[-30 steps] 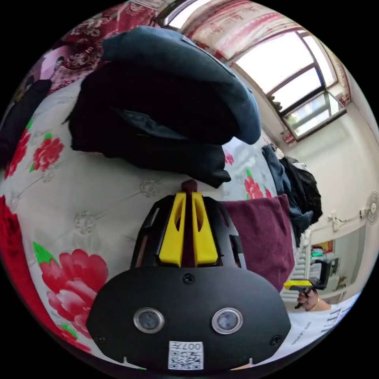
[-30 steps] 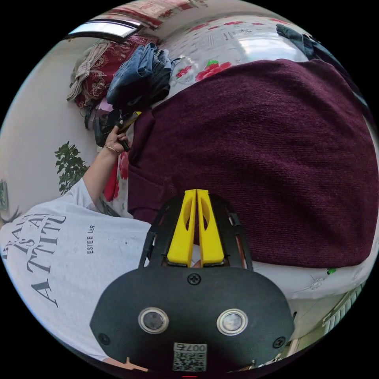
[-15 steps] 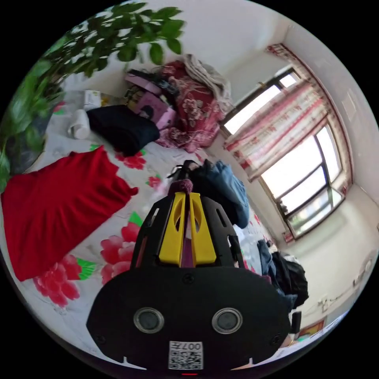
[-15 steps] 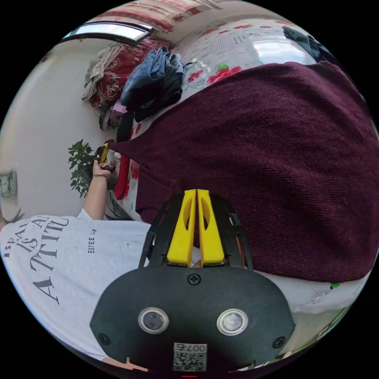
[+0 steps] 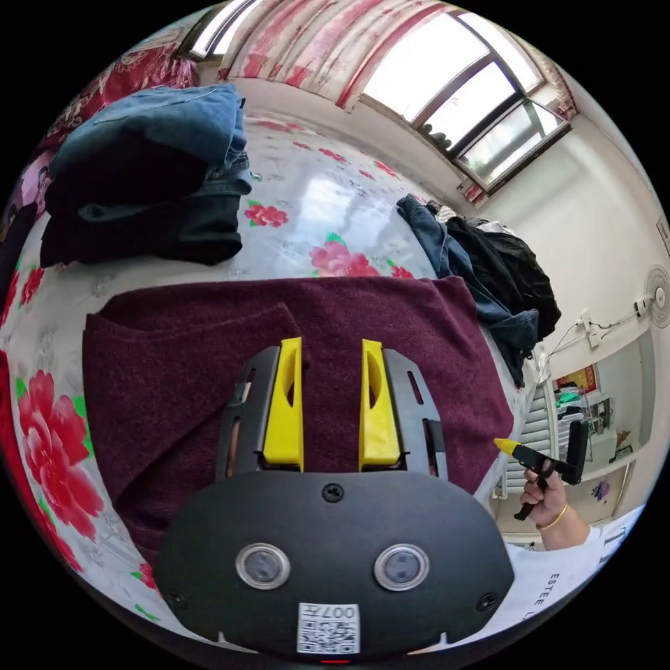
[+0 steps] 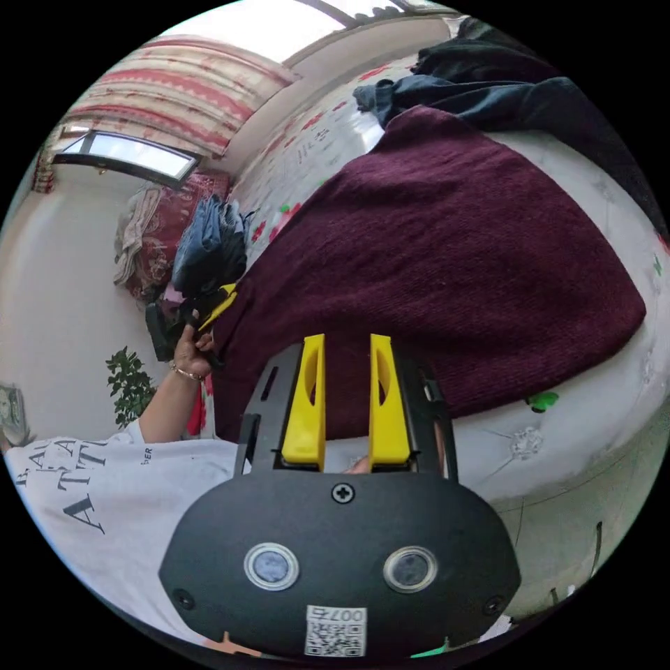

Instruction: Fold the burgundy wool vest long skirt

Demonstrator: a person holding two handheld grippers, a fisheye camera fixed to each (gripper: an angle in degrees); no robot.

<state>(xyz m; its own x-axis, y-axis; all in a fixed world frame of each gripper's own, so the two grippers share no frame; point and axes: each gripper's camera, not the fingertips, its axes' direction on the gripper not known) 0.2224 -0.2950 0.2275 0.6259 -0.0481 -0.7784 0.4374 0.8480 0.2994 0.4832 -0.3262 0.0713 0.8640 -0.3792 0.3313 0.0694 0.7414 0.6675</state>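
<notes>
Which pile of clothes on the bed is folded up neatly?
The stack of jeans beside the burgundy skirt. The other dark pile is just a crumpled heap.

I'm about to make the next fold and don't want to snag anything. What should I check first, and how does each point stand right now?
1. Left gripper open and free of cloth: ok, jaws apart above the burgundy skirt.
2. Right gripper open: ok, jaws apart.
3. Skirt lying flat on the bed: ok in the main; one folded flap at its corner.
4. Stack of folded clothes apart from the skirt: ok.
5. Dark clothes heap apart from the skirt: not ok, it meets the far corner.
6. Skirt's near edge fully on the bed: cannot tell.
</notes>
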